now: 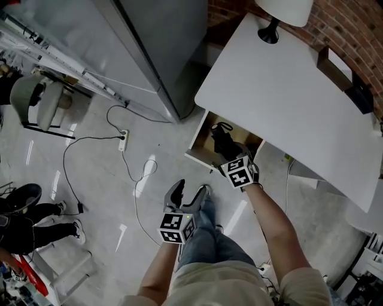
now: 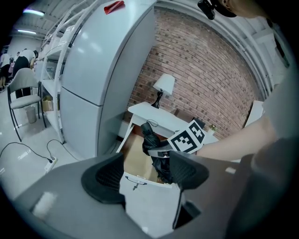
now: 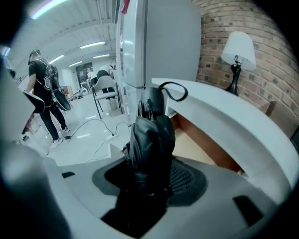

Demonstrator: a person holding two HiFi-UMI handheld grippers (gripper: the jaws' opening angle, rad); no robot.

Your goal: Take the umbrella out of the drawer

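A folded black umbrella (image 3: pixel 150 140) with a wrist loop at its tip stands between the pads of my right gripper (image 3: pixel 148 179), which is shut on it. In the head view the right gripper (image 1: pixel 230 156) holds the umbrella (image 1: pixel 222 141) just over the open drawer (image 1: pixel 200 156) under the white table. The left gripper view shows the umbrella (image 2: pixel 156 151) lifted above the drawer (image 2: pixel 138 161). My left gripper (image 1: pixel 188 195) hangs open and empty in front of the drawer, above the floor; the left gripper (image 2: pixel 145 175) has nothing between its fingers.
A white table (image 1: pixel 287 89) with a lamp (image 1: pixel 281 15) stands against a brick wall. A tall grey cabinet (image 1: pixel 155 42) is left of the drawer. Cables and a power strip (image 1: pixel 123 140) lie on the floor. A chair (image 1: pixel 39 101) and people stand at the far left.
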